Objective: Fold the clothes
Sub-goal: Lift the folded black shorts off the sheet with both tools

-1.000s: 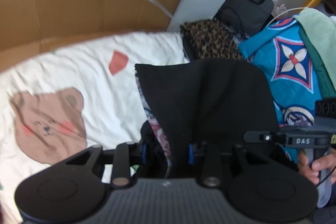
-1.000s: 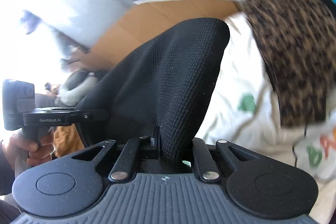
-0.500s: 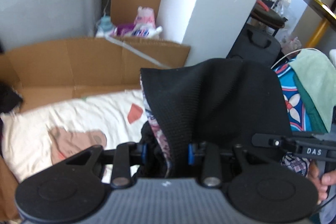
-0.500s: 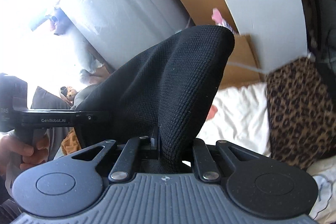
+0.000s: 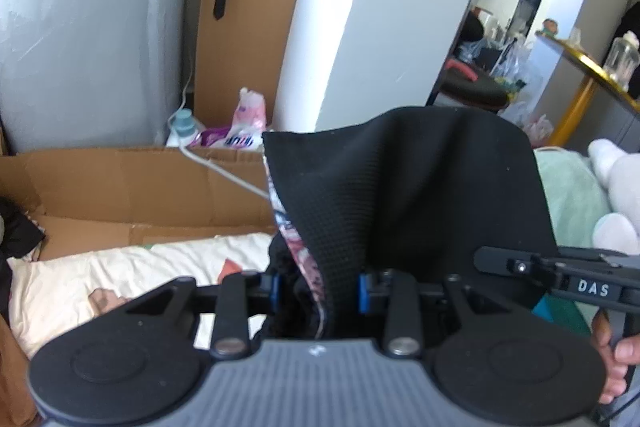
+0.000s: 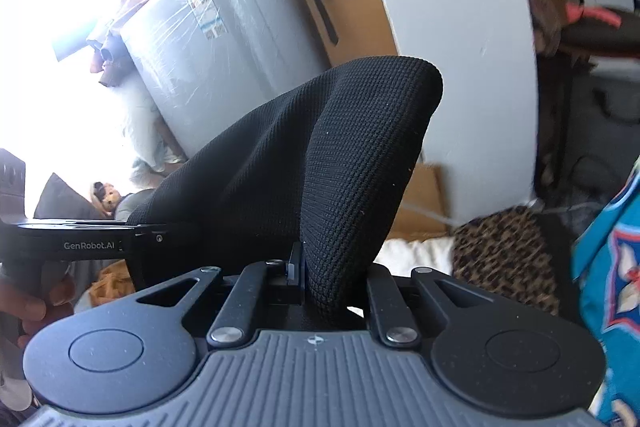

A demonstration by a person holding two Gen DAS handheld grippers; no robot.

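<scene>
A black knit garment (image 5: 404, 195) with a floral lining hangs stretched between both grippers, held up in the air. My left gripper (image 5: 318, 287) is shut on one part of its edge. My right gripper (image 6: 320, 275) is shut on another part of the same garment (image 6: 320, 155). The right gripper also shows at the right of the left wrist view (image 5: 560, 275). The left gripper shows at the left of the right wrist view (image 6: 80, 239). The cloth hides the fingertips of both.
A white bear-print sheet (image 5: 120, 267) lies below, with a cardboard wall (image 5: 120, 187) behind it. A leopard-print cloth (image 6: 504, 251) and a blue patterned cloth (image 6: 608, 267) lie to the right. A white pillar (image 5: 360, 27) and a wrapped appliance (image 6: 224, 39) stand behind.
Both grippers have risen and tilted upward with the garment. The bed has dropped low in view and the wall and pillar now fill the background.
</scene>
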